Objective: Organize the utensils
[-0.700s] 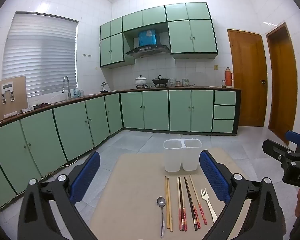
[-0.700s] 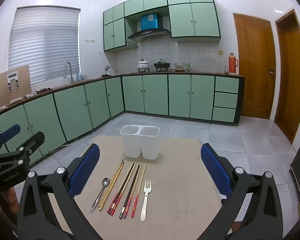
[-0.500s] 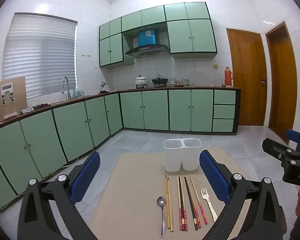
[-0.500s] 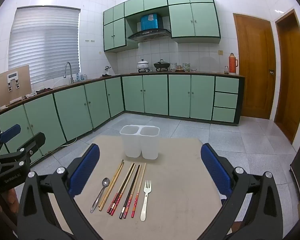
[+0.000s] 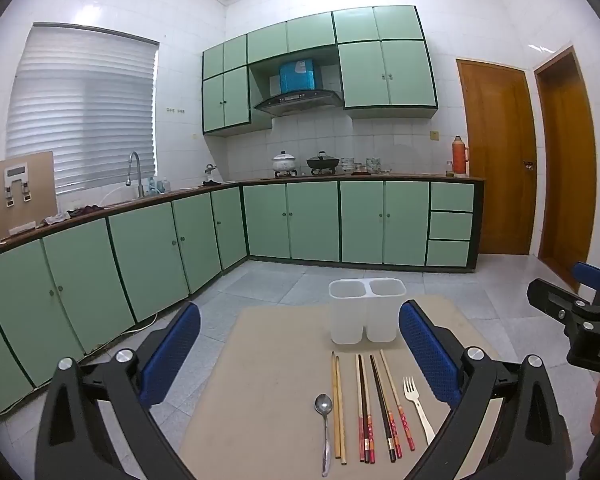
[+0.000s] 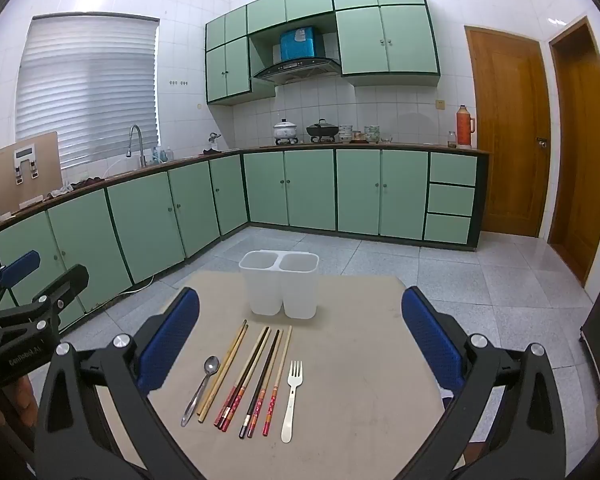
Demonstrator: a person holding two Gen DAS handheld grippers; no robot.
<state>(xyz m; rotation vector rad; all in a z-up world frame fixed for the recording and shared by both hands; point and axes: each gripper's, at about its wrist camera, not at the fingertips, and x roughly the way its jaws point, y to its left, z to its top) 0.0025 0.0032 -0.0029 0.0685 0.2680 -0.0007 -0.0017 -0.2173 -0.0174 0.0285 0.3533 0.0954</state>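
A white two-compartment utensil holder (image 5: 366, 310) (image 6: 280, 288) stands empty at the far side of a beige table (image 5: 268, 380) (image 6: 360, 360). In front of it lie in a row a metal spoon (image 5: 325, 424) (image 6: 202, 386), several chopsticks (image 5: 374, 404) (image 6: 248, 376) and a white fork (image 5: 418, 408) (image 6: 292, 396). My left gripper (image 5: 300, 354) is open and empty above the near table. My right gripper (image 6: 300, 338) is open and empty too, above the utensils.
Green kitchen cabinets (image 5: 148, 248) line the left and back walls. Two wooden doors (image 6: 512, 132) are at the right. The right gripper shows at the right edge of the left wrist view (image 5: 580, 312); the left gripper shows at the left edge of the right wrist view (image 6: 24, 312).
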